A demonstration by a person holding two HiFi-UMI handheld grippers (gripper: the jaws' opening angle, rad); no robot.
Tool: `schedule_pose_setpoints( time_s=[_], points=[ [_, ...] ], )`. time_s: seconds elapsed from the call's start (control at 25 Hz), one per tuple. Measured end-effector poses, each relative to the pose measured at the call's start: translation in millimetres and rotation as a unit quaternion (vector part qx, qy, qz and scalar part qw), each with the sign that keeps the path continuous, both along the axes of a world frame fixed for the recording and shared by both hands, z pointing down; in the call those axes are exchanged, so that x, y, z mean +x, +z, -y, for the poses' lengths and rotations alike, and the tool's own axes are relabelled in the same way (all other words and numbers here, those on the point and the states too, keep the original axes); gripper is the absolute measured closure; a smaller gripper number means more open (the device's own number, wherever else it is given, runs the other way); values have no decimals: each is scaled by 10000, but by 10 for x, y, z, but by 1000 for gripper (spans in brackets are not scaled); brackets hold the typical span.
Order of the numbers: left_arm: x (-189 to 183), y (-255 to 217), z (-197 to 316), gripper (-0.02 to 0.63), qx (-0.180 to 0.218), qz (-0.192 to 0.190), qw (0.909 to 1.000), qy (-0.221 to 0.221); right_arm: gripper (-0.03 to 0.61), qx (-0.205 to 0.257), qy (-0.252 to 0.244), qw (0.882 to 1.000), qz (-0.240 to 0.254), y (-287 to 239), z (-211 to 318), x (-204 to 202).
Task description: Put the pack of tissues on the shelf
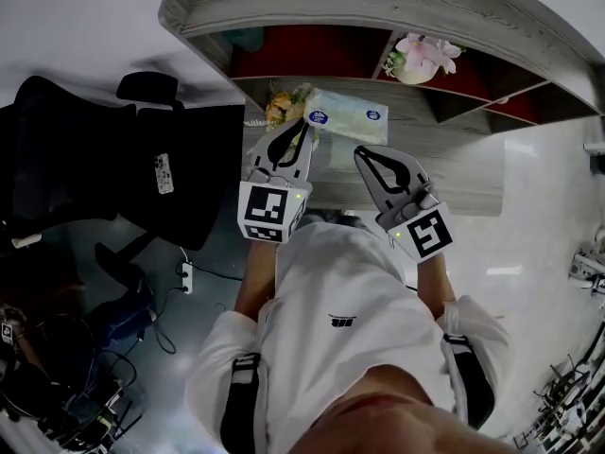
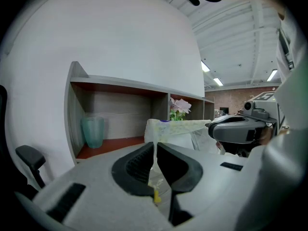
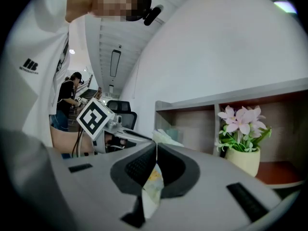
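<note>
From the head view, the soft white pack of tissues in clear plastic wrap hangs in the air, just in front of the front edge of the grey wooden shelf with red insides. Its long side runs left to right, along that edge. The left gripper is at the pack's left end. The right gripper is at its near edge, more to the right. Both are about as near to the shelf.

In the left gripper view, the jaws are pinched tight on a thin bit of the wrap. The pack sticks out ahead and to the right. A pale green glass cup stands in the shelf's left corner.

In the right gripper view, the jaws are squeezed together on a flap of the wrap too. A cream pot of pink flowers stands in the shelf beyond. I think the pack must go forward and in.
</note>
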State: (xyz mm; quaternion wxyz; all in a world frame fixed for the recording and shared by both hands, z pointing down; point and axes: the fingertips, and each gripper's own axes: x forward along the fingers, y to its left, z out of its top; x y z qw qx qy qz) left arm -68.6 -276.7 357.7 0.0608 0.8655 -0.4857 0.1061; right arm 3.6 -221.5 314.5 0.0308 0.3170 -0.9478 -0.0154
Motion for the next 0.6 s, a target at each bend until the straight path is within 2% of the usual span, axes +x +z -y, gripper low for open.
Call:
schedule_pose_setpoints(
  time_s=[0.6],
  points=[
    [-252,-86,751,572,94,-72,9999,-23,551,145,369,9992,-40,-155,605,-200]
  ],
)
